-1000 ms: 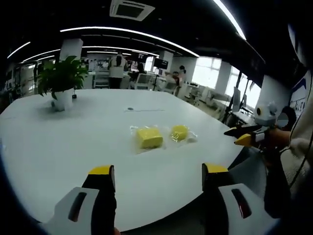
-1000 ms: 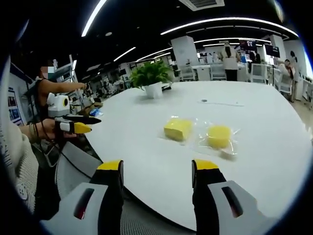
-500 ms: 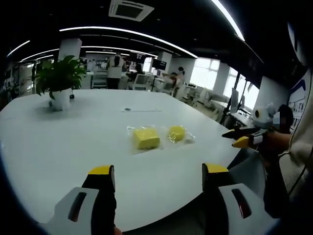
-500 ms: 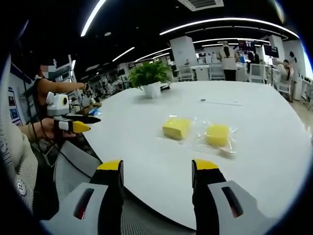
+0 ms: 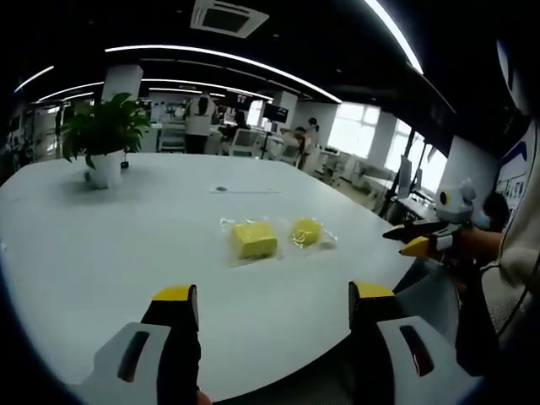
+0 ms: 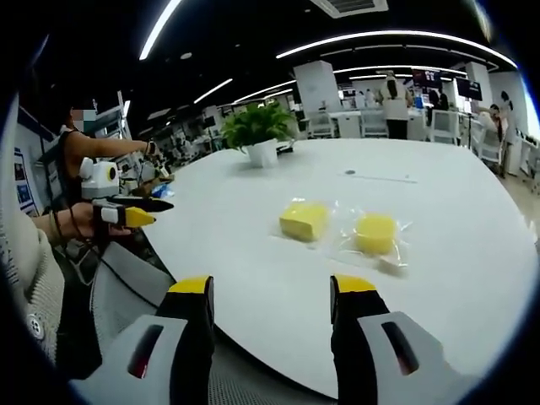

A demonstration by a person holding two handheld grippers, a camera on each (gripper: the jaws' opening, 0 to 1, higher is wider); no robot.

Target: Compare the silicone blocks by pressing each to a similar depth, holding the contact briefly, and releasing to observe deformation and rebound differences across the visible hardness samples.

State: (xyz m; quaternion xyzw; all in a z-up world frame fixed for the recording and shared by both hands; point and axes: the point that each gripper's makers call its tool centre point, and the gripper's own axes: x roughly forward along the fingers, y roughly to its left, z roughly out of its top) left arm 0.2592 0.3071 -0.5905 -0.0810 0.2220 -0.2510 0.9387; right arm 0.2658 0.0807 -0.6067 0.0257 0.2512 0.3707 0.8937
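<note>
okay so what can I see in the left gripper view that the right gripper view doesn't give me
Left gripper view alone: the right gripper entering from the right, and bright windows behind. Right gripper view alone: the left gripper entering from the left, held in a hand. Both share the white table, the square yellow block, the round yellow block, each in clear wrap, and the potted plant. Each view's own jaws stand apart, holding nothing.
</note>
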